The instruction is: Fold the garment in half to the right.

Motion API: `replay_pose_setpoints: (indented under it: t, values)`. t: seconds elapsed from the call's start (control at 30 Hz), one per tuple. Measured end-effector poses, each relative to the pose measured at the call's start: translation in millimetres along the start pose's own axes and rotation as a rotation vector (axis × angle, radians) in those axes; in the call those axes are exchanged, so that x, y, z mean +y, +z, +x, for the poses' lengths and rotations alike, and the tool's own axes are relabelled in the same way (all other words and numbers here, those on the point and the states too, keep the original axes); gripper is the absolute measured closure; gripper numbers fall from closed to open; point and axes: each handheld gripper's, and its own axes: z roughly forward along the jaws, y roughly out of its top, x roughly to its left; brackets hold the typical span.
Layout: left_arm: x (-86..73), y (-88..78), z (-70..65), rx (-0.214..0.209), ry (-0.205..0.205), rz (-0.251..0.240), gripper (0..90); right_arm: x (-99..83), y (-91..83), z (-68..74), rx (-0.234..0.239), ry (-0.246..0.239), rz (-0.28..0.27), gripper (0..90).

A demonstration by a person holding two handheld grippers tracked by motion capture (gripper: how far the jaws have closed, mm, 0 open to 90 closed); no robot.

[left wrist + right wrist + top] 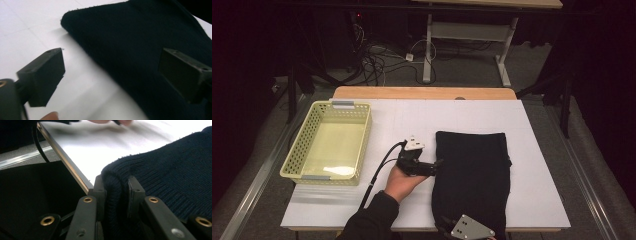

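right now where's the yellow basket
In the high view the yellow basket sits on the table's left side, apart from the left claw and the dark knit cloth to its right.

Dark sleeve (373, 217); black left gripper (438, 163), black cable (377, 175); grey three-cornered plate (470, 227); brass screws (47, 220)

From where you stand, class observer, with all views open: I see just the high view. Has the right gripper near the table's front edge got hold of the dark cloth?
Observer: Yes. The right gripper is shut on a bunched fold of the knitted cloth at its near corner.
Operator: And the left gripper?
Observer: The left gripper has its jaws wide apart, one over the white table, one over the cloth.
Operator: Touching it?
Observer: I cannot tell.
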Motion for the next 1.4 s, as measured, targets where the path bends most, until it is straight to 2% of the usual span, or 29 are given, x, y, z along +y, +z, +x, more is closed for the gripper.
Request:
replay_pose_setpoints:
  t: [0.1,0.33,0.4,0.43,0.53,0.63,0.73,0.8,0.83,0.87,0.93,1.03,1.13,1.3,1.4]
  values:
    - [9.3,15.9,3.3,0.003,-0.017,0.016,12.0,-0.4,0.3,-0.4,0.003,0.004,0.000,74.5]
    - [24.4,53.5,12.6,0.032,-0.082,0.113,18.7,-2.1,1.3,-1.3,0.010,0.009,-0.002,74.5]
    - [26.9,60.9,14.3,0.040,-0.102,0.136,23.6,-2.4,1.6,-1.5,0.013,0.007,-0.002,74.5]
    - [28.0,63.2,15.0,0.047,-0.111,0.151,25.6,-2.4,1.7,-1.6,0.014,0.009,-0.002,74.5]
    - [29.9,64.6,15.6,0.070,-0.145,0.143,35.6,-2.4,1.8,-1.6,0.014,0.009,-0.001,74.5]
    - [29.3,65.2,13.8,0.090,-0.136,0.142,47.7,-2.3,2.0,-1.2,0.011,0.006,0.002,74.5]
    - [28.7,64.7,13.3,0.059,-0.133,0.142,64.3,-2.1,2.3,-0.6,0.009,0.004,0.002,74.5]
    - [29.0,62.5,10.2,0.074,-0.090,0.132,73.1,-1.6,2.4,-0.5,0.008,0.001,0.002,74.5]
    - [29.1,61.5,8.8,0.085,-0.074,0.129,75.1,-1.1,2.4,-0.3,0.007,0.001,0.001,74.5]
    - [29.4,59.2,7.6,0.103,-0.042,0.130,76.0,-0.7,2.3,-0.4,0.007,-0.002,0.001,74.5]
    - [29.7,54.7,8.8,0.114,-0.027,0.118,77.1,0.2,2.6,-0.3,0.009,0.005,0.001,74.5]
    - [29.6,46.8,15.6,0.127,-0.034,0.105,77.4,2.7,5.4,0.1,0.013,-0.005,-0.002,74.5]
    - [28.9,36.2,28.9,0.143,-0.047,0.107,77.5,8.5,10.5,1.2,0.022,-0.004,-0.012,74.5]
    - [27.6,19.7,48.4,0.203,-0.065,0.097,77.4,22.2,27.9,5.1,0.040,-0.012,-0.027,74.5]
    - [29.4,5.3,63.2,0.256,-0.104,0.088,77.5,34.7,41.2,7.5,0.054,-0.011,-0.046,74.5]
